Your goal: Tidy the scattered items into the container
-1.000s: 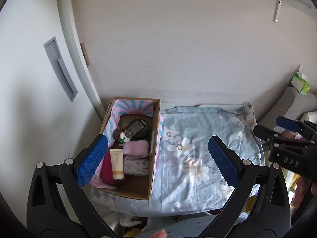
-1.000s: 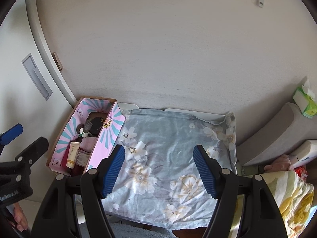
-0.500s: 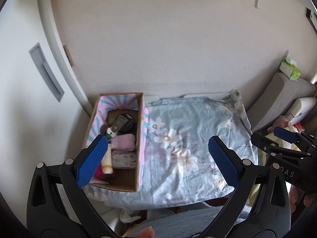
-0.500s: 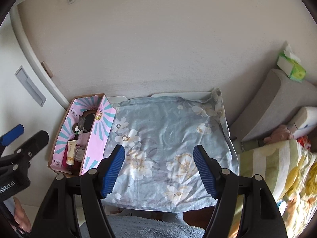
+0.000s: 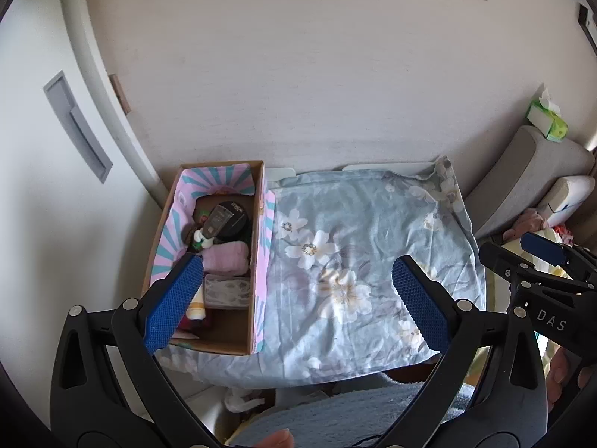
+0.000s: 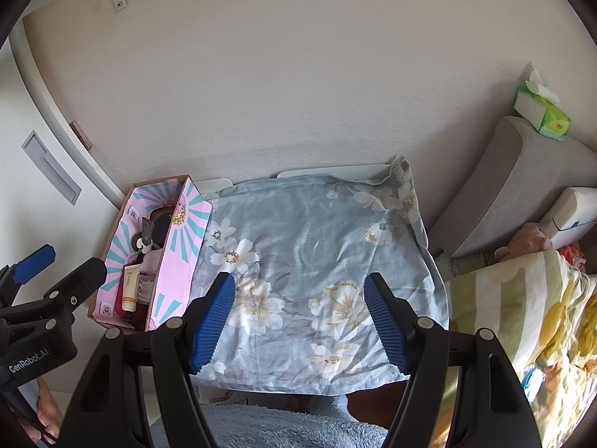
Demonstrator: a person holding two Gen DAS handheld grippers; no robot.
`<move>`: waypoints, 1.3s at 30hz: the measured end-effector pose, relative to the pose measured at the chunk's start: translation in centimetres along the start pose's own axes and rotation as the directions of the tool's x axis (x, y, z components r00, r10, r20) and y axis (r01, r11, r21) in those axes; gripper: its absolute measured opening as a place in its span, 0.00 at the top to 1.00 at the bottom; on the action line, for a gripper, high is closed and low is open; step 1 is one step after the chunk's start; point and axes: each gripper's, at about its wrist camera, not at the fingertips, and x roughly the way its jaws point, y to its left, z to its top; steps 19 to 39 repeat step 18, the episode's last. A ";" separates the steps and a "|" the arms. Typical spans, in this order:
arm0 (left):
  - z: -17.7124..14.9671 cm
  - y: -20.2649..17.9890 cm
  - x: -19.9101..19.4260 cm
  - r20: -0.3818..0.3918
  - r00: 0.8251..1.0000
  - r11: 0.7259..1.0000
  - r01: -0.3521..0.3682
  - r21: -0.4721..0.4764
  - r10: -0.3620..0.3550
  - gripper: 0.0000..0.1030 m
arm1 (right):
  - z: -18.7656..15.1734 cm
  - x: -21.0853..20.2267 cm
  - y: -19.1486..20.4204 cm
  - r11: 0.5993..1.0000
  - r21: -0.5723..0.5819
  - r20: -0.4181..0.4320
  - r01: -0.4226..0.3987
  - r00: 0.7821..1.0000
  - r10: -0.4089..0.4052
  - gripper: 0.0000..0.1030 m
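Both tools are being held well above the tabletop [image 5: 373, 351], which is draped in a flowered cloth [image 5: 373, 224]. The left tool [image 5: 294, 295] is spread wide with nothing between its pads, and the right tool [image 6: 298, 321] is likewise released and empty. The cardboard box [image 5: 257, 261] is sitting at the cloth's left edge, against the wall, and the items are lying inside it: a dark jar [image 5: 233, 220], a pink rolled cloth [image 5: 225, 259], a cream tube [image 6: 130, 287] and a clear packet [image 5: 225, 291]. No loose item is being shown on the cloth in either view, so the tidying is judged to be finished or nearly so. For the step in hand, the cloth's near edge should be checked once, and both tools kept high and apart so the box is not being knocked.
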 end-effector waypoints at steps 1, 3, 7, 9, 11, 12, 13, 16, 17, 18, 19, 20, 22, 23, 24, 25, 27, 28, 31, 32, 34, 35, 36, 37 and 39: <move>0.0 0.2 0.0 -0.001 1.000 1.000 -0.003 -0.004 0.003 0.02 | 0.1 0.0 0.1 1.000 -0.005 0.002 -0.001 1.000 0.001 0.34; -0.1 0.5 -0.1 0.000 1.000 1.000 -0.013 -0.010 0.013 0.02 | 0.3 0.0 0.6 1.000 -0.019 0.008 -0.004 1.000 0.004 0.34; -0.2 0.9 -0.1 0.000 1.000 1.000 -0.018 -0.023 0.018 0.02 | 0.3 0.0 1.2 0.999 -0.043 0.014 -0.002 1.000 0.003 0.34; -0.2 0.8 -0.1 0.002 1.000 1.000 -0.018 -0.023 0.018 0.02 | 0.2 0.0 1.2 0.999 -0.049 0.011 -0.004 1.000 0.005 0.34; -0.3 0.7 -0.2 0.005 1.000 1.000 -0.024 -0.016 0.024 0.02 | 0.2 0.0 1.1 0.999 -0.049 0.011 -0.002 1.000 0.003 0.34; -0.2 0.7 -0.2 0.006 1.000 1.000 -0.025 -0.014 0.025 0.02 | 0.2 0.0 1.0 0.999 -0.047 0.011 0.000 1.000 0.001 0.34; -0.2 0.6 -0.2 0.009 1.000 1.000 -0.027 -0.010 0.027 0.02 | 0.2 0.0 0.9 0.999 -0.044 0.012 0.000 1.000 0.000 0.34; -0.1 0.4 -0.3 0.014 1.000 1.000 -0.026 0.001 0.026 0.02 | 0.2 -0.1 0.7 0.999 -0.038 0.015 0.004 1.000 -0.004 0.34; -0.1 0.3 -0.4 0.016 1.000 1.000 -0.026 0.004 0.026 0.02 | 0.2 -0.1 0.6 0.999 -0.037 0.016 0.007 1.000 -0.006 0.34; -0.1 0.2 -0.4 0.017 1.000 1.000 -0.026 0.006 0.025 0.02 | 0.2 -0.1 0.5 0.999 -0.035 0.017 0.008 1.000 -0.008 0.34; -0.1 0.2 -0.4 0.017 1.000 1.000 -0.026 0.006 0.025 0.02 | 0.2 -0.1 0.5 0.999 -0.035 0.017 0.008 1.000 -0.008 0.34; -0.1 0.2 -0.4 0.017 1.000 1.000 -0.026 0.006 0.025 0.02 | 0.2 -0.1 0.5 0.999 -0.035 0.017 0.008 1.000 -0.008 0.34; -0.1 0.2 -0.4 0.017 1.000 1.000 -0.026 0.006 0.025 0.02 | 0.2 -0.1 0.5 0.999 -0.035 0.017 0.008 1.000 -0.008 0.34; -0.1 0.2 -0.4 0.017 1.000 1.000 -0.026 0.006 0.025 0.02 | 0.2 -0.1 0.5 0.999 -0.035 0.017 0.008 1.000 -0.008 0.34; -0.1 0.2 -0.4 0.017 1.000 1.000 -0.026 0.006 0.025 0.02 | 0.2 -0.1 0.5 0.999 -0.035 0.017 0.008 1.000 -0.008 0.34; -0.1 0.2 -0.4 0.017 1.000 1.000 -0.026 0.006 0.025 0.02 | 0.2 -0.1 0.5 0.999 -0.035 0.017 0.008 1.000 -0.008 0.34; -0.1 0.2 -0.4 0.017 1.000 1.000 -0.026 0.006 0.025 0.02 | 0.2 -0.1 0.5 0.999 -0.035 0.017 0.008 1.000 -0.008 0.34; -0.1 0.2 -0.4 0.017 1.000 1.000 -0.026 0.006 0.025 0.02 | 0.2 -0.1 0.5 0.999 -0.035 0.017 0.008 1.000 -0.008 0.34; -0.1 0.2 -0.4 0.017 1.000 1.000 -0.026 0.006 0.025 0.02 | 0.2 -0.1 0.5 0.999 -0.035 0.017 0.008 1.000 -0.008 0.34; -0.1 0.2 -0.4 0.017 1.000 1.000 -0.026 0.006 0.025 0.02 | 0.2 -0.1 0.5 0.999 -0.035 0.017 0.008 1.000 -0.008 0.34; -0.1 0.2 -0.4 0.017 1.000 1.000 -0.026 0.006 0.025 0.02 | 0.2 -0.1 0.5 0.999 -0.035 0.017 0.008 1.000 -0.008 0.34; -0.1 0.2 -0.4 0.017 1.000 1.000 -0.026 0.006 0.025 0.02 | 0.2 -0.1 0.5 0.999 -0.035 0.017 0.008 1.000 -0.008 0.34; -0.1 0.2 -0.4 0.017 1.000 1.000 -0.026 0.006 0.025 0.02 | 0.2 -0.1 0.5 0.999 -0.035 0.017 0.008 1.000 -0.008 0.34; -0.1 0.2 -0.4 0.017 1.000 1.000 -0.026 0.006 0.025 0.02 | 0.2 -0.1 0.5 0.999 -0.035 0.017 0.008 1.000 -0.008 0.34; -0.1 0.2 -0.4 0.017 1.000 1.000 -0.026 0.006 0.025 0.02 | 0.2 -0.1 0.5 0.999 -0.035 0.017 0.008 1.000 -0.008 0.34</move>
